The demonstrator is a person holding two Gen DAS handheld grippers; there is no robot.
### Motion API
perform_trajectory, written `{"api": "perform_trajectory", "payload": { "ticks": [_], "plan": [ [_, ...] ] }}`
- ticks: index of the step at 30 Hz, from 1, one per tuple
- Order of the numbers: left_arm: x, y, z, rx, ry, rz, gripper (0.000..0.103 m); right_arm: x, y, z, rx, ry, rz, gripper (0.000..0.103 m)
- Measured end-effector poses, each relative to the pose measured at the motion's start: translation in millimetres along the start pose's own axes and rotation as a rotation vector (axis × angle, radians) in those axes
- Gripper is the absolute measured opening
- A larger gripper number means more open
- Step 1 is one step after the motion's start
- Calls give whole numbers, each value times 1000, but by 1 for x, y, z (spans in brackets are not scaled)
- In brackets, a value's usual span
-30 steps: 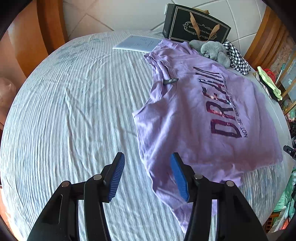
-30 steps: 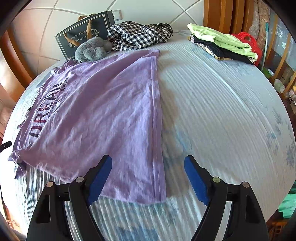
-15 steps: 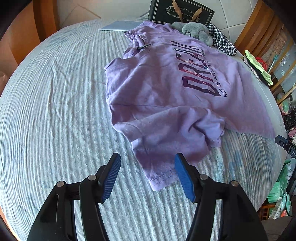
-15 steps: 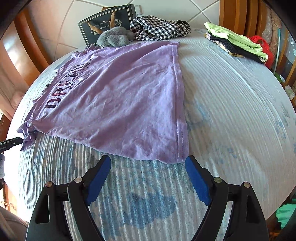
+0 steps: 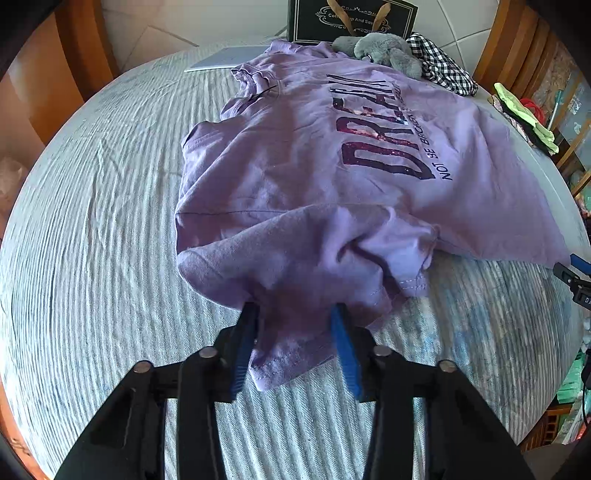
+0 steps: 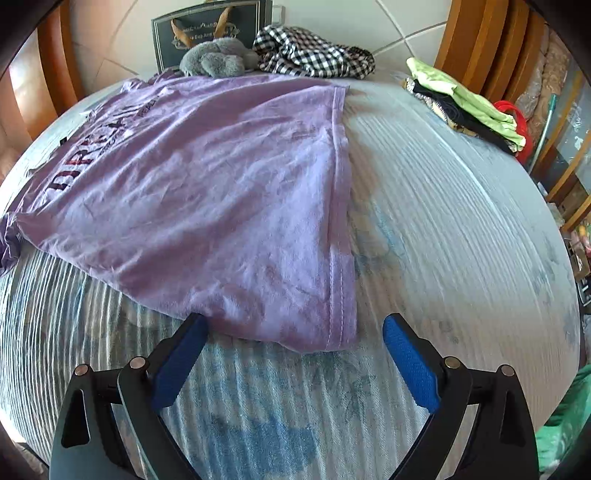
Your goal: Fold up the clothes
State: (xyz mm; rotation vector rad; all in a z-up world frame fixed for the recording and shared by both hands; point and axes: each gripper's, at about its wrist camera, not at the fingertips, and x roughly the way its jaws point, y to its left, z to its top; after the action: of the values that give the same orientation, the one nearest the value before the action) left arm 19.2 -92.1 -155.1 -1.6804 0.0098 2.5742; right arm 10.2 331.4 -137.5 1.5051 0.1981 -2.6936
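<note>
A purple T-shirt (image 5: 314,166) printed "DREAM" lies face up on the striped bed (image 5: 92,258). Its near sleeve (image 5: 295,266) is crumpled and folded over the body. My left gripper (image 5: 293,310) is at that sleeve's hem, jaws closing, with the cloth bunched between the blue pads and touching both. In the right wrist view the T-shirt (image 6: 203,192) lies flat, its bottom hem corner (image 6: 332,332) just ahead of my right gripper (image 6: 295,321). That gripper's jaws are opening wide and hold nothing. Its tip also shows in the left wrist view as the right gripper (image 5: 576,273).
At the far edge stand a black gift bag (image 5: 351,18), a grey plush toy (image 5: 384,48) and a checkered garment (image 5: 443,70). A sheet of paper (image 5: 229,59) lies far left. A pile of folded clothes (image 6: 469,103) sits far right, wooden frame behind.
My left gripper moved forward and down onto the sleeve hem and narrowed its jaws around it. My right gripper came lower toward the hem corner and spread wider.
</note>
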Motion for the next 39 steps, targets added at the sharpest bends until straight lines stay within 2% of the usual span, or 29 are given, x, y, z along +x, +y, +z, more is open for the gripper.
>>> {"api": "perform_trajectory", "payload": {
  "ticks": [1, 2, 4, 5, 6, 7, 8, 9, 10, 15, 20, 26, 32, 39],
  "plan": [
    [1, 0, 1, -5, 3, -5, 12, 0, 0, 0, 4, -5, -3, 95],
    [1, 1, 1, -10, 4, -9, 9, 0, -2, -1, 15, -5, 6, 95],
    [1, 3, 2, -23, 5, -18, 4, -1, -5, -2, 29, -2, 44, 85],
    [-1, 4, 2, -31, -2, -26, 4, -2, -7, -2, 34, -1, 64, 75],
    [-4, 6, 2, -39, -12, -31, 3, -3, -6, -1, 33, 1, 80, 59],
    [-7, 7, 3, -47, -23, -37, 3, -4, -4, 1, 24, 4, 91, 47],
    [-11, 9, 4, -56, -36, -45, 3, -5, -2, 3, 14, 7, 102, 27],
    [-16, 10, 5, -64, -49, -51, 3, -6, 1, 5, 5, 10, 112, 18],
    [-21, 12, 7, -71, -62, -55, 3, -6, 3, 6, 1, 11, 121, 15],
    [-50, 24, 7, -108, -113, -87, 3, -25, -5, 12, 86, -62, 165, 10],
    [-65, 37, 0, -120, -98, -108, 3, -44, -17, 7, 175, -84, 193, 9],
    [-82, 33, -9, -97, -98, -140, 3, -57, -17, -1, 207, -101, 189, 8],
    [-92, 26, 23, -42, -153, -141, 2, -67, -24, 7, 201, -125, 167, 8],
    [-87, 17, 81, 28, -208, -124, 2, -70, -27, 50, 142, -193, 134, 8]
  ]
}}
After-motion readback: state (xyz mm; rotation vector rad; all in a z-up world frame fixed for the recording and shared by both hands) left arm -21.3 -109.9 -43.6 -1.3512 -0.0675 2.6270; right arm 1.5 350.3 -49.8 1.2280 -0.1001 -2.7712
